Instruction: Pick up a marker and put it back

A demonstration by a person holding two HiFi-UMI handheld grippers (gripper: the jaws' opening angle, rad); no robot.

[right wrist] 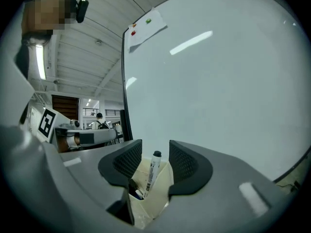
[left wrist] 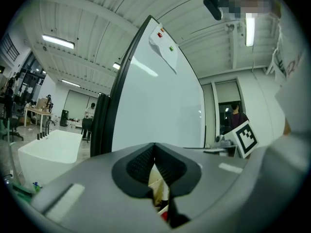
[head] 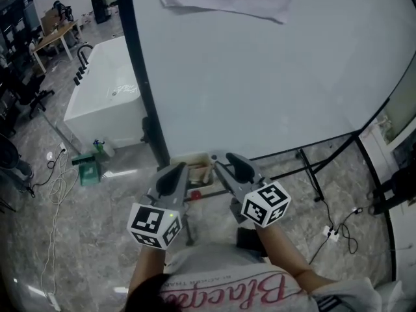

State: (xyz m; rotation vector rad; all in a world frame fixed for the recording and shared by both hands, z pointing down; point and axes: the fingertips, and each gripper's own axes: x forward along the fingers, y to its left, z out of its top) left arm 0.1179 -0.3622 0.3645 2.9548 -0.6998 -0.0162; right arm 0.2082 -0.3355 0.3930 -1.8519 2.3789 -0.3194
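Standing cap-up in the cream card holder point(right wrist: 164, 191), the white, black-capped marker point(right wrist: 152, 171) is seen in the gap between the right gripper's point(right wrist: 155, 148) wide-apart jaws.
Its long axis is tilted slightly off upright and is touched by neither pad. The left gripper point(left wrist: 154, 150), with its jaws closed on nothing, is judged the farther one.

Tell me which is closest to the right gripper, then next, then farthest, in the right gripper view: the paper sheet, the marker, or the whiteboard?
1. Marker: right between the jaws, standing in the box.
2. Whiteboard: behind the marker, filling the right side.
3. Paper sheet: high up at the board's top left corner.
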